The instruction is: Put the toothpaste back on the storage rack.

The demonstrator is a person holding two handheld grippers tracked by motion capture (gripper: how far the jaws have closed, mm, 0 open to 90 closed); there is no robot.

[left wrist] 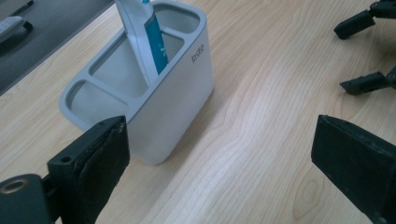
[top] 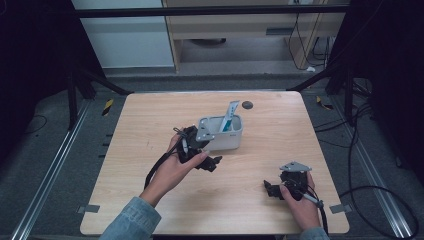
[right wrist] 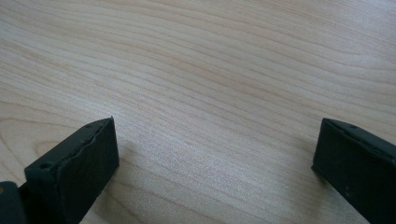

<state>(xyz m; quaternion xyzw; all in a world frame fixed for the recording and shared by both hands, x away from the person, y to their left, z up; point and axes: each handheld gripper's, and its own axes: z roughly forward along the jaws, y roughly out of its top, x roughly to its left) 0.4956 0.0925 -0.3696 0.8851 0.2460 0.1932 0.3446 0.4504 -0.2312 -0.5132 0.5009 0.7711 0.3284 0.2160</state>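
At eleven o'clock from my left gripper (left wrist: 219, 163), just beside it, stands the white holder (left wrist: 173, 100), toothpaste tube (left wrist: 152, 42) upright in its middle compartment. Both my grippers gape wide, empty; the right gripper (top: 280, 190) sits well apart.

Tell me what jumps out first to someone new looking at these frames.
The white holder near the middle of the wooden table, with a blue-and-white tube leaning out of its middle compartment. The left gripper sits beside it, jaws wide open. The right gripper rests open near the table's front right, away from everything.
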